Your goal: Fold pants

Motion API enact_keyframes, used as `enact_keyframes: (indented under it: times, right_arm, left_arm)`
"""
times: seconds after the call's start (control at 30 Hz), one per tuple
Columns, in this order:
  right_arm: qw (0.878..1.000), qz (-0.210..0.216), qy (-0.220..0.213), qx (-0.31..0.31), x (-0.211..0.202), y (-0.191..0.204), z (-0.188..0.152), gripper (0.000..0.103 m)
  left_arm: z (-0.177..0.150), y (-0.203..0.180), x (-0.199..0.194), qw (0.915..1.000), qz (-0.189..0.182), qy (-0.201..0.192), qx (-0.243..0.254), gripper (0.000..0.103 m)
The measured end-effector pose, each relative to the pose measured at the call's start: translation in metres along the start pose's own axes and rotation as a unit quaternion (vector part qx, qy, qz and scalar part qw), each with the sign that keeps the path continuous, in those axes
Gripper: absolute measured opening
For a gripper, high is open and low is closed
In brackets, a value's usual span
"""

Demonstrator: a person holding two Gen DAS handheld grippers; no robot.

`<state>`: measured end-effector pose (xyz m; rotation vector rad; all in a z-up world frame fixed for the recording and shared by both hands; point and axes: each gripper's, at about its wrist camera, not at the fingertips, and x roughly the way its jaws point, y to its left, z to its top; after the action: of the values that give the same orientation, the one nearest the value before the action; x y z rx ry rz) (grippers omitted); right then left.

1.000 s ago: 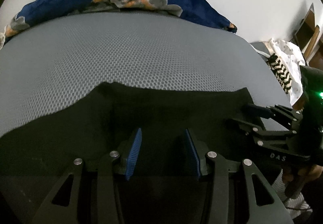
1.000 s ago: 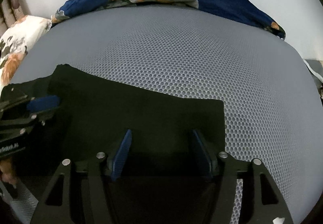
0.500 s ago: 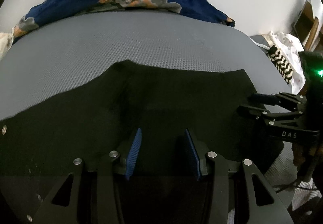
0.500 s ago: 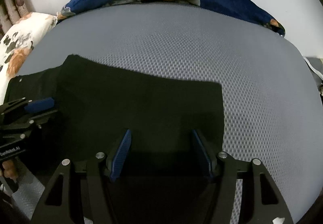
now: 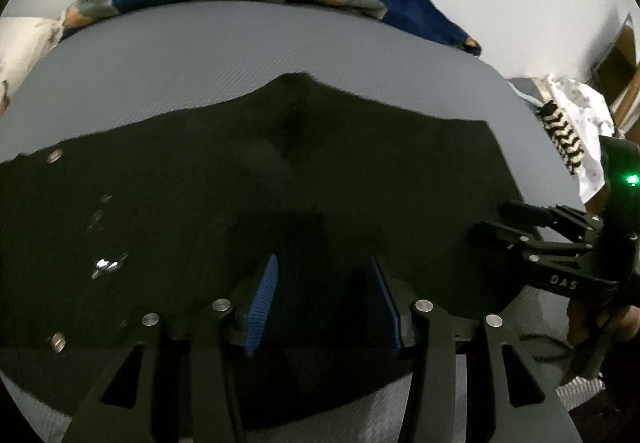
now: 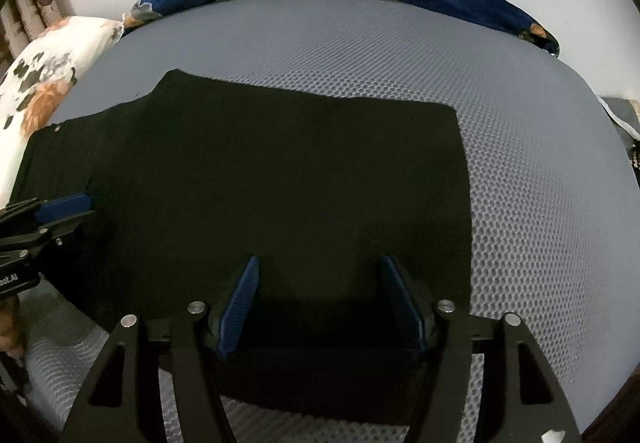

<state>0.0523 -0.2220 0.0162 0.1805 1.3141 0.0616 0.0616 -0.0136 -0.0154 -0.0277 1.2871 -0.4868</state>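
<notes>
The black pants lie lengthwise across the bed, directly beneath both grippers, left gripper and right gripper, jaws open and empty.

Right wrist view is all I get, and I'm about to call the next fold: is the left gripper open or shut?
Observer: The left gripper is open, its blue pads apart above the black pants, gripping nothing.
Operator: What is on the pants beyond my left frame edge?
Observer: A metal stud sits by the near edge of the pants on that side.
Operator: And off to my right, past the mattress?
Observer: A black-and-white zigzag cloth lies there against a white printed fabric.
</notes>
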Motion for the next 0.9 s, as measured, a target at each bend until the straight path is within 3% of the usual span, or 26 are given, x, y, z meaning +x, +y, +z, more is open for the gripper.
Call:
enact_keyframes:
  times: [0.27,0.43,0.67,0.9]
  right_arm:
    - [0.999,0.030,0.005,-0.019,-0.003,0.033,-0.008,0.062]
    - [0.997,0.047,0.010,-0.059,0.001,0.074,-0.008,0.063]
    - [0.994,0.059,0.016,-0.092,0.004,0.115,0.005,0.063]
    - [0.992,0.066,0.020,-0.109,0.006,0.141,0.011,0.063]
  left_arm:
    - [-0.007,0.027,-0.040,0.9989,0.029,-0.032,-0.021,0.054]
    - [-0.006,0.048,-0.070,0.9976,0.038,-0.052,-0.027,0.057]
    - [-0.011,0.104,-0.112,0.9914,0.072,-0.086,-0.067,0.061]
    - [-0.024,0.169,-0.133,0.9836,0.082,-0.090,-0.133,0.062]
